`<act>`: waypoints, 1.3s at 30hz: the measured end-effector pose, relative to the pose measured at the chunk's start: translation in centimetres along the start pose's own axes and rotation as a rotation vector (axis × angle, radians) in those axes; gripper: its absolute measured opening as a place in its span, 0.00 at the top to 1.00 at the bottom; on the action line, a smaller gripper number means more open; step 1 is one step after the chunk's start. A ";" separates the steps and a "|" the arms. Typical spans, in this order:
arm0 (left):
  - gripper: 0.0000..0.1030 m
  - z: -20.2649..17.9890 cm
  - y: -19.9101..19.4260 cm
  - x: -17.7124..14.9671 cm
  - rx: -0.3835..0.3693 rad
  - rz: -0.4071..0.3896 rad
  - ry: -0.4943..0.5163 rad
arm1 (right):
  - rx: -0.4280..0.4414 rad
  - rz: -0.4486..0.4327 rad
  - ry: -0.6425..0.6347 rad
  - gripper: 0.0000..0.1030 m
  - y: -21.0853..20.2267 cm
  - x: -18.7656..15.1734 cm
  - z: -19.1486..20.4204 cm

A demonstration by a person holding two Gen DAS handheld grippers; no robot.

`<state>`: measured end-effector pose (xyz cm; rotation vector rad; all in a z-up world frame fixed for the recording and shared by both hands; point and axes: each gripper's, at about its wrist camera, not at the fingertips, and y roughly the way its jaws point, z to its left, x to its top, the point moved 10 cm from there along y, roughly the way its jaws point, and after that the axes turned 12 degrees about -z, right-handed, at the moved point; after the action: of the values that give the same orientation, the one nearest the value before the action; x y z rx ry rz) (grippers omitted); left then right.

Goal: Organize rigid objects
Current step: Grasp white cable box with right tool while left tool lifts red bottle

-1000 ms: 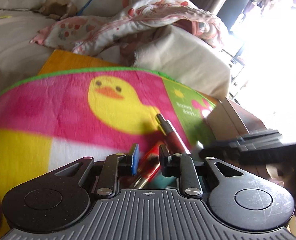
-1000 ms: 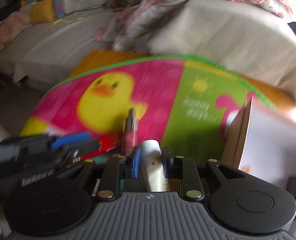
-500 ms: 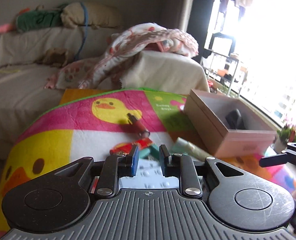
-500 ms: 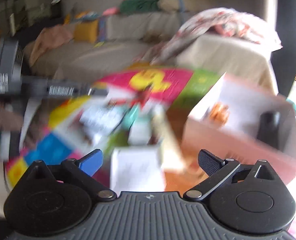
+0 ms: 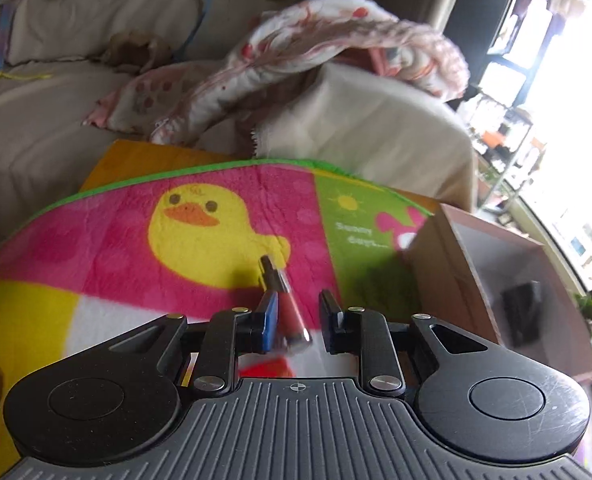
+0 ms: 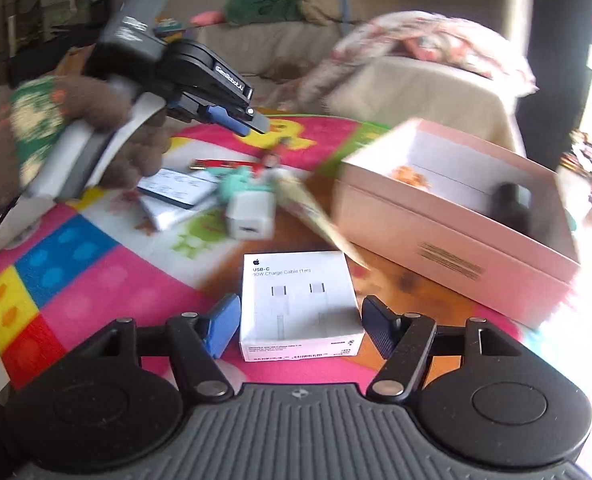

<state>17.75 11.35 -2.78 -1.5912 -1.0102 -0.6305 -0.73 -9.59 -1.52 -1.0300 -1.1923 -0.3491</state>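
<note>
A bright duck-print blanket (image 5: 215,216) covers the surface, with a sofa (image 5: 55,60) and a crumpled floral cloth (image 5: 316,40) behind it. At the right edge stands an open pink box (image 6: 456,240), a dark object (image 6: 512,204) lying inside it.

The left claw (image 5: 296,314) is held low and nearly level over the blanket, pointing toward the duck. Its jaws stand slightly apart with a red tube (image 5: 289,312) between them; the blue pad is just beside the tube, the black pad clear of it, so nothing is pinched. In the right wrist view this same claw is gripped by a hand in a brown glove (image 6: 95,136), raised above the clutter and angled downward.

The right claw (image 6: 298,326) hovers low, jaws spread wide on either side of a white USB-C cable box (image 6: 300,300), not touching it. Beyond lie a white charger cube (image 6: 251,216), a teal item (image 6: 235,184), a cream tube (image 6: 312,208) and a flat white-and-dark pack (image 6: 175,190), all near one another.
</note>
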 end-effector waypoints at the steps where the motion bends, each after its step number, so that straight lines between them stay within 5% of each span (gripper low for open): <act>1: 0.76 -0.1 1.0 -0.1 0.019 0.020 0.013 | -0.024 -0.002 0.007 0.34 -0.5 -0.3 -1.0; 5: 0.67 -0.2 4.4 -0.9 0.074 0.106 0.055 | -0.129 -0.021 0.029 0.33 -2.3 -1.6 -4.7; 8: 0.67 -0.5 4.8 -0.7 0.090 0.079 0.105 | -0.189 -0.028 0.085 0.19 -2.7 -2.5 -7.0; 11: 0.72 -1.0 4.8 -1.0 0.101 0.063 0.195 | -0.223 -0.038 0.173 0.17 -2.5 -3.4 -8.7; 19: 0.77 -2.6 -0.3 -2.0 -0.078 -0.026 0.260 | -0.203 -0.027 0.243 0.16 -2.4 -4.1 -9.5; 29: 0.77 -8.0 -13.9 -3.6 -0.356 -0.130 0.221 | -0.207 -0.007 0.225 0.13 -2.0 -4.2 -9.1; 34: 0.77 -10.4 -13.9 -10.4 -0.349 -0.025 0.353 | -0.216 0.000 0.210 0.13 -2.0 -4.2 -8.9; 39: 0.77 -9.8 -12.3 -13.7 -0.309 0.068 0.320 | -0.230 0.012 0.182 0.13 -1.8 -4.3 -8.6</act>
<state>1.41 -1.40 -5.27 -1.7123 -0.6406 -0.9947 1.47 -18.68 -4.49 -1.1764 -0.9969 -0.5687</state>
